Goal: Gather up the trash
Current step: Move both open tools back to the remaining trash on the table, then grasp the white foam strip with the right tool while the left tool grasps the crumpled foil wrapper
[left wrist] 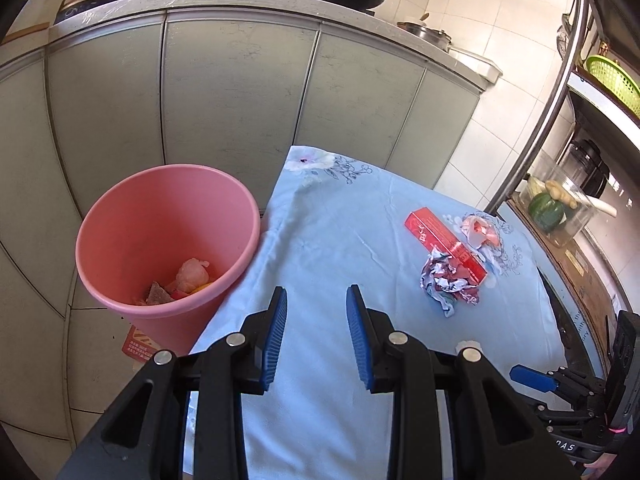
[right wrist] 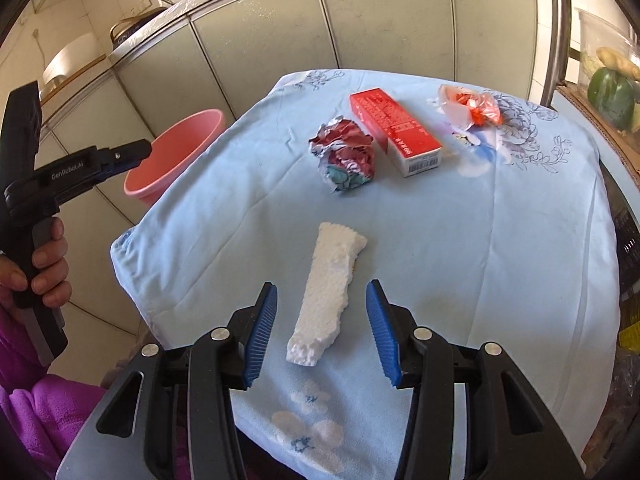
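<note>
A pink bin (left wrist: 160, 236) stands on the floor left of the blue-clothed table (left wrist: 340, 240), with several scraps inside; it also shows in the right wrist view (right wrist: 176, 152). My left gripper (left wrist: 317, 296) is open and empty above the table's left part. On the table lie a red box (right wrist: 394, 130), a crumpled paper wad (right wrist: 346, 154), a small plastic bag (right wrist: 472, 106) and a white foam piece (right wrist: 328, 292). My right gripper (right wrist: 322, 292) is open, with its jaws either side of the foam's near end, not touching it.
Grey cabinets (left wrist: 240, 92) run behind the bin and table, with pans on the counter above. A metal rack (left wrist: 560, 92) with a green basket and vegetables stands at the right. The left gripper (right wrist: 80, 172) and the hand holding it show at the left of the right wrist view.
</note>
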`<state>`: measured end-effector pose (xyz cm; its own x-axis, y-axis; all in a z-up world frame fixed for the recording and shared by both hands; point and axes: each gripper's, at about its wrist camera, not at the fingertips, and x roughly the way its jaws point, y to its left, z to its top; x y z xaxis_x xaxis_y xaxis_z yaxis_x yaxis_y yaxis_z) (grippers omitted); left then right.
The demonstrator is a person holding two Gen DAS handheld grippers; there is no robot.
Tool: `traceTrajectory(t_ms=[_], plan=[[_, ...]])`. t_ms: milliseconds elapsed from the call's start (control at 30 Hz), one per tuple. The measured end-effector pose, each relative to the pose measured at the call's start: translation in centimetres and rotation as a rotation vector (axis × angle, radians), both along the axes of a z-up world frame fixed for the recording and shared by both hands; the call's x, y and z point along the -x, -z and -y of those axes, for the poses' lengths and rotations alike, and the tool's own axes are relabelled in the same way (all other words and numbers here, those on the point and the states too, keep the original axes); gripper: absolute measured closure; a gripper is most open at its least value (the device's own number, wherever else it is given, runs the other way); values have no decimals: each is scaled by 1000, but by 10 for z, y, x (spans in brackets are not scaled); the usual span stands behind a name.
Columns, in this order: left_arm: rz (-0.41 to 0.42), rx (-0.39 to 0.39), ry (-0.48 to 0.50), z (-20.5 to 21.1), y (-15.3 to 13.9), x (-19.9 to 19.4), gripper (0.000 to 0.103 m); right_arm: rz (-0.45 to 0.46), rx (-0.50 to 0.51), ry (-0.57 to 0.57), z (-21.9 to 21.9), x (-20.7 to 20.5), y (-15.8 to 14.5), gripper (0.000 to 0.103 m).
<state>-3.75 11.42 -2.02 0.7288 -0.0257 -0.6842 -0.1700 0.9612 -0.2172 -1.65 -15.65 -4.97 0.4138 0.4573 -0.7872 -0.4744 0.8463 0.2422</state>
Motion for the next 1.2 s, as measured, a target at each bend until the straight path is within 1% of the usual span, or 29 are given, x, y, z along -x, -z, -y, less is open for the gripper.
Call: traceTrajectory(t_ms=[167,300,333,400,433,600,767,867,967,1033,1100,1200], plan=[[-6,-4,19,7,0,0,73,-12,29,-32,-9,2,7,56],[-14,-10,39,13,1,-3,73,-4,67,-42,-15,-1,13,57],[-17,-11,46,15,1,-4,73,-5,73,-44,-17,-1,14,58],[-22,-9,58,19,1,-6,73,-16,81,-48,-18,-3,18,69],[-26,-4,65,21,2,-8,73,-22,85,-48,-19,-4,21,71],[-45,39,125,35,3,-21,73,-16,58,-13,-8,-9,22,73],[-55,61,214,62,2,-36,72,43,16,95,15,-17,15,74],[-65,61,263,80,3,-48,72,93,34,141,25,-24,12,73],[-76,58,294,97,5,-60,72,106,49,154,28,-33,13,74],[-83,55,301,105,8,-68,72,111,41,157,30,-36,11,74],[-95,58,299,111,11,-77,72,134,43,163,32,-38,5,73],[-115,89,286,117,17,-91,72,163,39,176,37,-41,-4,74]])
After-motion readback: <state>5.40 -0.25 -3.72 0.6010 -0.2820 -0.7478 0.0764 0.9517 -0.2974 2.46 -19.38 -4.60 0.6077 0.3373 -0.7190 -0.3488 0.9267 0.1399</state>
